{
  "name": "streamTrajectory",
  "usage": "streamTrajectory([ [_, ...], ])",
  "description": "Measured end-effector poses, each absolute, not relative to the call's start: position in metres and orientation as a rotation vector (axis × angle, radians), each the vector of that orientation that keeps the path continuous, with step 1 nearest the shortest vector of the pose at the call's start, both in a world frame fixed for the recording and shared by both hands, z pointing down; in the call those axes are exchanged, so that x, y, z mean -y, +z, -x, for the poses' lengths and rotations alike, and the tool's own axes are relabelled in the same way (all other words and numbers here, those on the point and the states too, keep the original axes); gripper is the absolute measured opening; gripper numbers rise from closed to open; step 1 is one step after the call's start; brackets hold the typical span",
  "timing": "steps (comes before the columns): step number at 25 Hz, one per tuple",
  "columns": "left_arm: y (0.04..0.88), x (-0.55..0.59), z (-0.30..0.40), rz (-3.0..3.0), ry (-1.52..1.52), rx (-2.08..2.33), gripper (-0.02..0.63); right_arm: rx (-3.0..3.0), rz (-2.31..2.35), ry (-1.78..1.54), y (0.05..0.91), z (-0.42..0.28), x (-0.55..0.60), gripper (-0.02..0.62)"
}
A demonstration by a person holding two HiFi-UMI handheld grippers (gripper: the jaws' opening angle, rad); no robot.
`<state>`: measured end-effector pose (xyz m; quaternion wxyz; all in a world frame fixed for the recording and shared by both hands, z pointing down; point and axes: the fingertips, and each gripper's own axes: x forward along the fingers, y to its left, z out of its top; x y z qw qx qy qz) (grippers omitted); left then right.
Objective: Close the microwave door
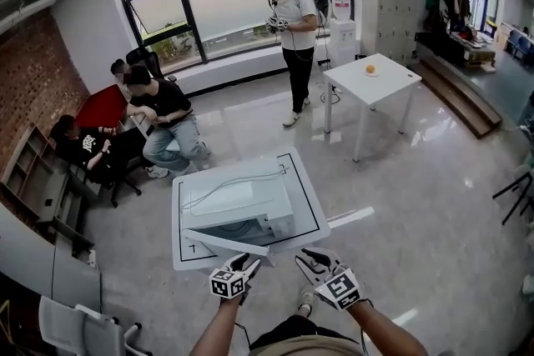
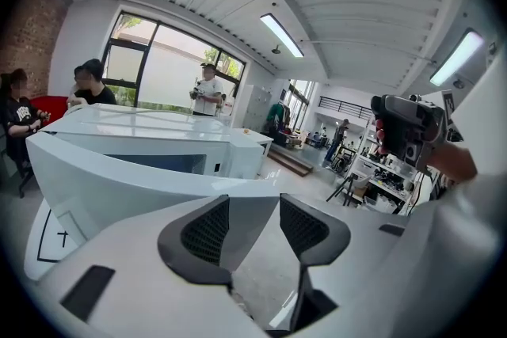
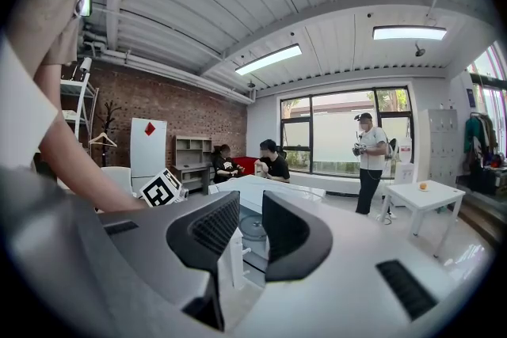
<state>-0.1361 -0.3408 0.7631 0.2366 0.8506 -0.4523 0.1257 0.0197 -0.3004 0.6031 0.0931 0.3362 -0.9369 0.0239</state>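
Note:
The white microwave [image 1: 238, 208] sits on a low white table [image 1: 310, 198] marked with a black outline. Its door [image 1: 227, 244] stands swung out toward me, its free end pointing right. My left gripper [image 1: 252, 265] hovers just in front of the door's outer face, jaws open and empty. In the left gripper view the door [image 2: 119, 178] runs across right ahead of the open left gripper [image 2: 253, 206]. My right gripper [image 1: 307, 257] is open off the door's free end. The right gripper [image 3: 249, 206] shows the door's latch edge [image 3: 228, 261] and the oven cavity [image 3: 252, 229] through its gap.
Two seated people [image 1: 163, 117] are beyond the table to the left. A standing person [image 1: 294, 37] holds grippers near the windows. A white side table [image 1: 371, 83] with an orange [image 1: 370, 68] stands at right. Shelving [image 1: 37, 179] lines the left wall.

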Motion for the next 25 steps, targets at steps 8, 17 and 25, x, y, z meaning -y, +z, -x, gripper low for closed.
streamTrajectory([
  [8, 0.760, 0.379, 0.133, -2.320, 0.319, 1.252, 0.212, 2.769, -0.965, 0.088, 0.604, -0.012, 0.310, 0.094],
  [17, 0.768, 0.412, 0.140, -2.292, 0.311, 1.275, 0.212, 2.764, -0.952, 0.082, 0.603, -0.010, 0.329, 0.094],
  [25, 0.773, 0.441, 0.143, -2.254, 0.290, 1.317, 0.199, 2.750, -0.956, 0.099, 0.613, -0.017, 0.342, 0.094],
])
